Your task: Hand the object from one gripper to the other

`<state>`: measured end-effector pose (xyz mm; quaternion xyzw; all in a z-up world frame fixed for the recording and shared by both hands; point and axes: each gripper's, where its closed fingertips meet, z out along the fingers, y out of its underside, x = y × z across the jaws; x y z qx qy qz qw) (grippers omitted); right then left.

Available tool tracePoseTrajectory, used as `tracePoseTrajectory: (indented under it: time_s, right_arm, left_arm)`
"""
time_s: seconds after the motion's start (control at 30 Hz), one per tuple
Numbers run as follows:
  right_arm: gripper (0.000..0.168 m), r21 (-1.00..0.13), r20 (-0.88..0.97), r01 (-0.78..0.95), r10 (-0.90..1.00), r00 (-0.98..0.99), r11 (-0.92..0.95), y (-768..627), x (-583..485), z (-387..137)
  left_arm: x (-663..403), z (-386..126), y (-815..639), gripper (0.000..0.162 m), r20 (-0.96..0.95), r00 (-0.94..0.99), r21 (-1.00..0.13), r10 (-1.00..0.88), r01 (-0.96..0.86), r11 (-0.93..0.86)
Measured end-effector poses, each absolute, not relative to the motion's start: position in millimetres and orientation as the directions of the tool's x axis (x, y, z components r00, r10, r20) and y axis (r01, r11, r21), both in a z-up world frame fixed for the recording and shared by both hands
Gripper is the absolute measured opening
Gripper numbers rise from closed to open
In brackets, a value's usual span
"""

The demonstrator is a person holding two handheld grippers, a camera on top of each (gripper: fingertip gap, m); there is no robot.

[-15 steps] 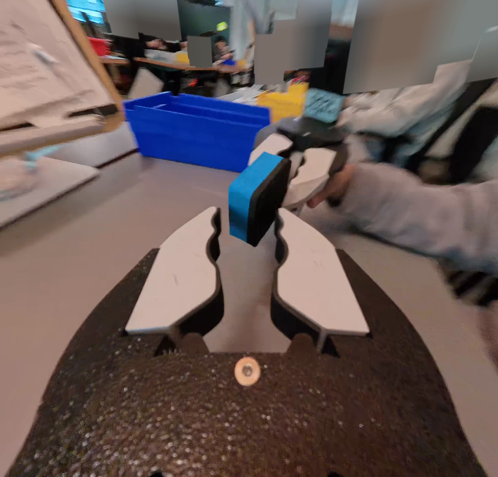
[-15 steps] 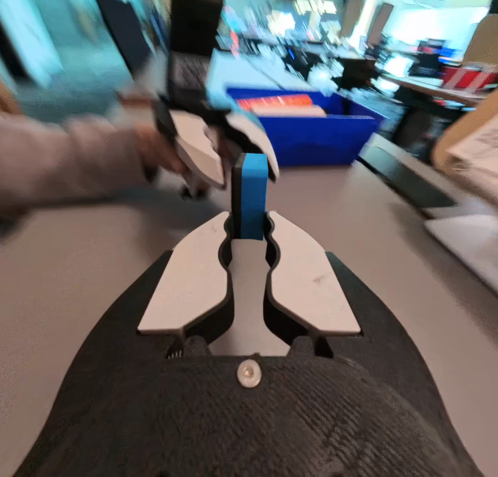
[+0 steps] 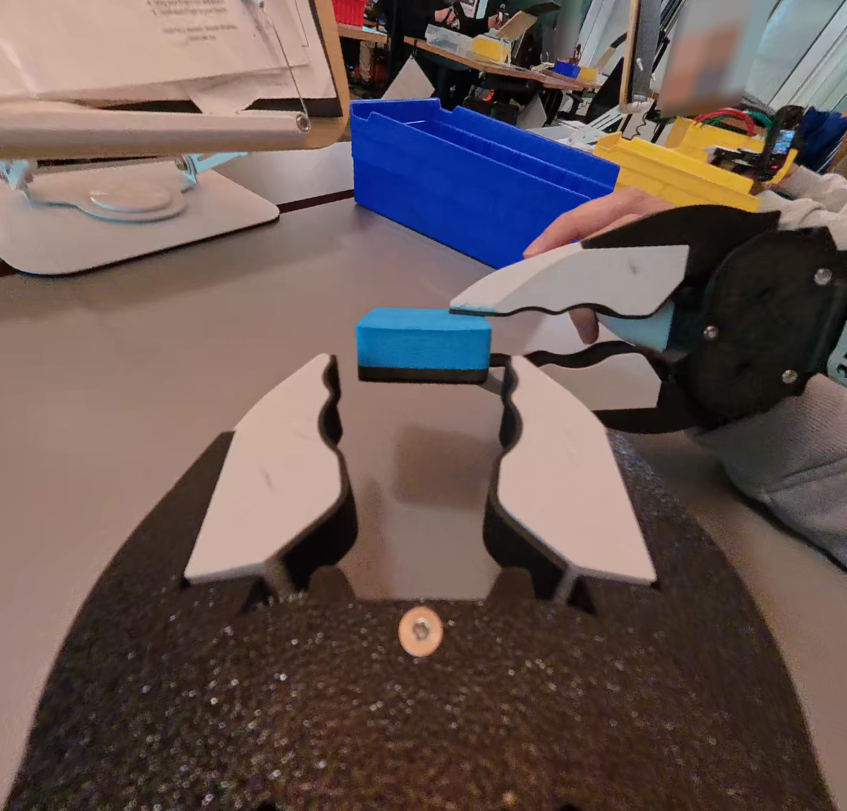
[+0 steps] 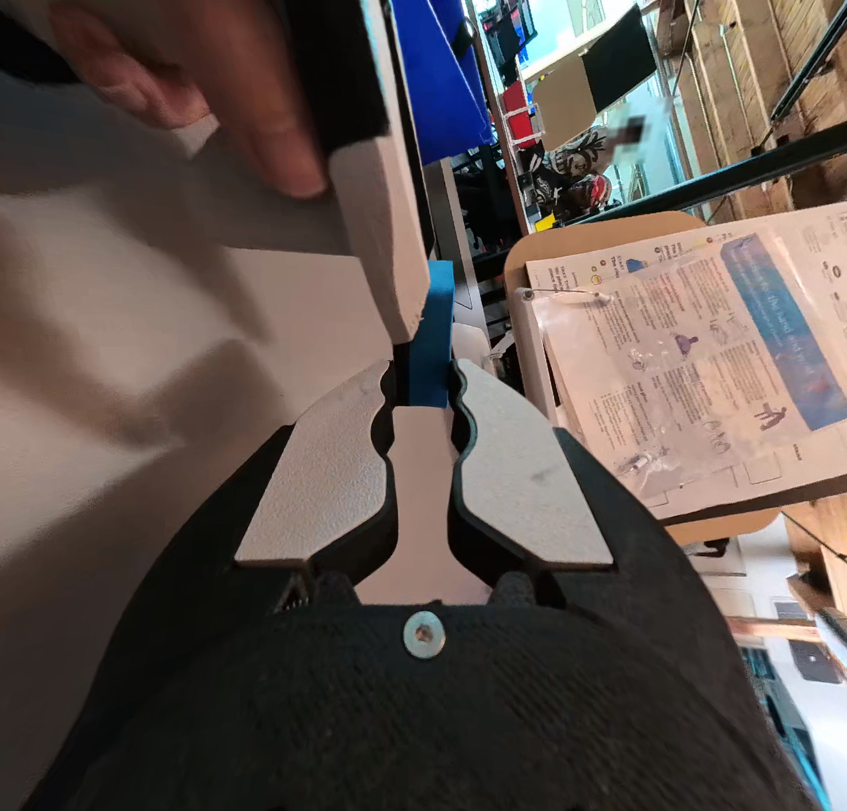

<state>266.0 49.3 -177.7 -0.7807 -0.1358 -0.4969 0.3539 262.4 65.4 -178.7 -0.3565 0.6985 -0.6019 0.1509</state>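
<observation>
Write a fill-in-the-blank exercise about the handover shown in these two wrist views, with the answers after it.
1. The blue foam block with a black underside is clamped by the ____ tongs.
2. The left tongs stand ____, with the block just ahead of their tips.
3. In the left wrist view, the block's black layer faces ____.
4. Behind the block on the grey table sits a long plastic bin coloured ____.

Answers: right; open; down; blue

The eraser block (image 3: 421, 346) is a small rectangular foam pad, bright blue with a thin black layer on one face. It lies flat in the air above the surface, blue up, pinched at one end between two fingers (image 3: 573, 280).
</observation>
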Motion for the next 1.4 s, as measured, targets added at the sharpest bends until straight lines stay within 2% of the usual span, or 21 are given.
tracePoseTrajectory:
  time_s: [0.1, 0.17, 0.23, 0.27, 0.3, 0.37, 0.4, 0.43, 0.5, 0.63, 0.7, 0.87, 0.9, 1.0, 1.1, 1.17, 1.23, 1.33, 1.4]
  right_arm:
    - [0.021, -0.411, 0.875, 0.567, -0.135, 0.464, -0.714, 51.6, 265.2, -179.2]
    - [0.022, -0.444, 0.855, 0.560, -0.145, 0.498, -0.699, 51.6, 264.3, -181.2]
    - [0.022, -0.551, 0.802, 0.559, -0.207, 0.561, -0.620, 52.3, 260.3, -173.6]
    - [0.025, -0.654, 0.729, 0.539, -0.251, 0.637, -0.530, 53.1, 255.3, -166.1]
    - [0.035, -0.776, 0.607, 0.477, -0.284, 0.742, -0.413, 53.3, 249.2, -157.9]
    - [0.067, -0.967, 0.248, 0.221, -0.263, 0.932, -0.128, 52.2, 238.0, -136.5]
    - [0.073, -0.998, 0.051, 0.055, -0.180, 0.982, 0.016, 50.6, 231.0, -123.3]
    - [0.071, -0.985, -0.112, -0.103, -0.058, 0.992, 0.140, 47.0, 223.1, -109.6]
    - [0.061, -0.928, -0.260, -0.278, 0.105, 0.960, 0.249, 40.0, 216.6, -96.4]
    - [0.068, -0.952, -0.235, -0.257, 0.138, 0.962, 0.167, 52.1, 203.4, -110.9]
    - [0.058, -0.957, -0.201, -0.224, 0.134, 0.970, 0.186, 53.4, 200.1, -107.4]
    - [0.056, -0.983, -0.111, -0.122, 0.089, 0.990, 0.137, 54.0, 201.6, -115.0]
    - [0.056, -0.987, -0.063, -0.069, 0.049, 0.997, 0.143, 52.2, 205.3, -114.7]
    - [0.056, -0.986, 0.148, 0.152, -0.054, 0.987, 0.070, 44.5, 212.1, -118.9]
    - [0.056, -0.885, 0.462, 0.466, -0.120, 0.879, 0.011, 38.6, 209.1, -118.6]
    - [0.056, -0.810, 0.587, 0.584, -0.109, 0.803, -0.061, 39.7, 206.7, -125.9]
    - [0.056, -0.776, 0.631, 0.625, -0.070, 0.773, -0.090, 43.1, 202.2, -133.8]
    - [0.056, -0.751, 0.657, 0.644, -0.056, 0.752, -0.147, 46.5, 205.3, -144.5]
    - [0.056, -0.775, 0.626, 0.612, -0.056, 0.778, -0.154, 47.1, 206.2, -146.9]
  left_arm:
    - [262.6, -180.2, 67.2, 0.053, 0.194, -0.708, -0.954, -0.679, -0.297, 0.037]
    - [263.1, -182.0, 68.1, 0.052, 0.174, -0.709, -0.954, -0.683, -0.293, 0.062]
    - [261.6, -176.6, 67.7, 0.052, 0.195, -0.722, -0.958, -0.664, -0.285, 0.029]
    - [259.7, -171.2, 67.2, 0.052, 0.211, -0.738, -0.962, -0.641, -0.273, -0.002]
    - [256.7, -165.3, 66.3, 0.052, 0.228, -0.761, -0.964, -0.607, -0.262, -0.034]
    - [246.2, -147.8, 64.0, 0.052, 0.275, -0.825, -0.961, -0.493, -0.241, -0.134]
    - [238.4, -137.2, 62.9, 0.052, 0.293, -0.861, -0.954, -0.415, -0.231, -0.192]
    - [229.8, -127.9, 61.9, 0.052, 0.301, -0.893, -0.943, -0.334, -0.228, -0.242]
    - [218.4, -116.5, 62.1, 0.051, 0.292, -0.927, -0.928, -0.236, -0.216, -0.303]
    - [202.1, -117.9, 53.6, 0.051, 0.216, -0.962, -0.954, -0.164, -0.173, -0.247]
    - [202.0, -117.0, 53.9, 0.051, 0.201, -0.963, -0.957, -0.176, -0.156, -0.243]
    - [202.9, -122.6, 55.9, 0.052, 0.185, -0.964, -0.969, -0.192, -0.146, -0.202]
    - [206.0, -123.0, 56.3, 0.052, 0.203, -0.955, -0.965, -0.214, -0.159, -0.208]
    - [210.8, -127.7, 55.4, 0.072, 0.326, -0.924, -0.936, -0.199, -0.287, -0.203]
    - [216.0, -142.1, 54.5, 0.071, 0.474, -0.860, -0.880, -0.188, -0.451, -0.153]
    - [211.3, -146.8, 53.4, 0.056, 0.532, -0.836, -0.846, -0.137, -0.517, -0.127]
    - [208.2, -152.1, 52.0, 0.054, 0.575, -0.811, -0.818, -0.109, -0.566, -0.099]
    - [200.7, -155.3, 51.3, 0.025, 0.613, -0.789, -0.790, -0.042, -0.610, -0.063]
    - [201.4, -158.4, 51.8, 0.024, 0.622, -0.782, -0.783, -0.041, -0.620, -0.049]
